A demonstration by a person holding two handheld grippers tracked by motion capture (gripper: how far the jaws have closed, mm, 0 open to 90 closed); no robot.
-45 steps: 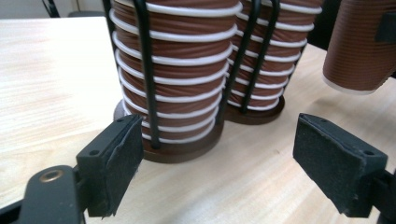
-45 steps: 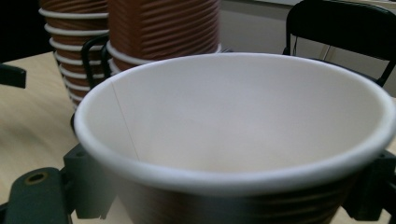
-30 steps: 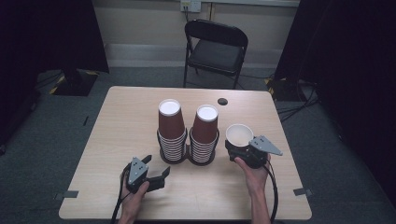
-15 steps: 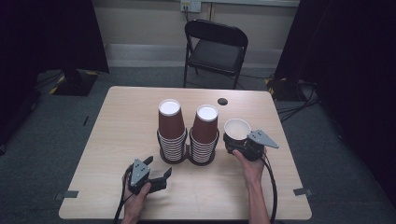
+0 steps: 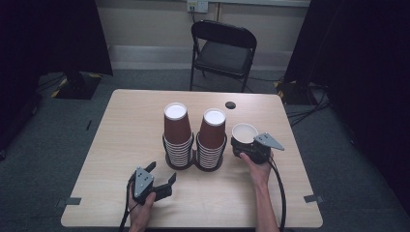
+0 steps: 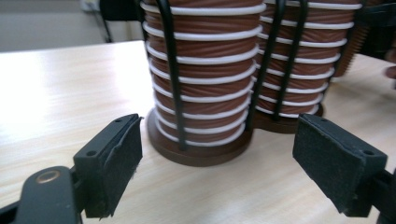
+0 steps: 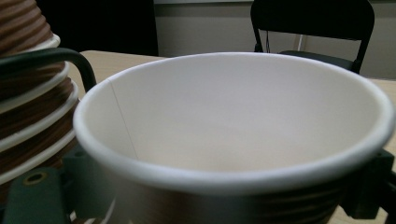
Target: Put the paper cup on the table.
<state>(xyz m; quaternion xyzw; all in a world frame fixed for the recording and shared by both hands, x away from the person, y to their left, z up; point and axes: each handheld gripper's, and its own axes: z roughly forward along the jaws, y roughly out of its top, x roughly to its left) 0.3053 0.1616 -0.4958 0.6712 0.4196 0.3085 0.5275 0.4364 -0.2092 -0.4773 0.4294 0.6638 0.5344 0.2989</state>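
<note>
Bench [image 5: 125, 130]: pale wood top, where we log the following.

Item one, a loose paper cup [image 5: 244, 134], brown outside and white inside, upright with its mouth open to the ceiling. We find it right of centre, just beside the right stack. Our right claw [image 5: 241, 145] pinches it, one jaw on each side of its wall; in the right gripper view the cup [image 7: 233, 126] sits close before the lens, with the jaws at its lower flanks.

Item two, two stacks of nested brown cups, a left stack [image 5: 176, 133] and a right stack [image 5: 212, 136], standing side by side at mid-bench in a black wire holder [image 5: 193, 162] with a round base under each.

Item three, our left claw [image 5: 162, 180], at the near left of the bench and apart from the holder. In the left gripper view its jaws are spread wide, nothing between them, and point at the foot of the holder [image 6: 196, 154].

Item four, a small dark disc [image 5: 230, 105] at the far edge.

Item five, a black folding chair [image 5: 222, 50] beyond the bench.
</note>
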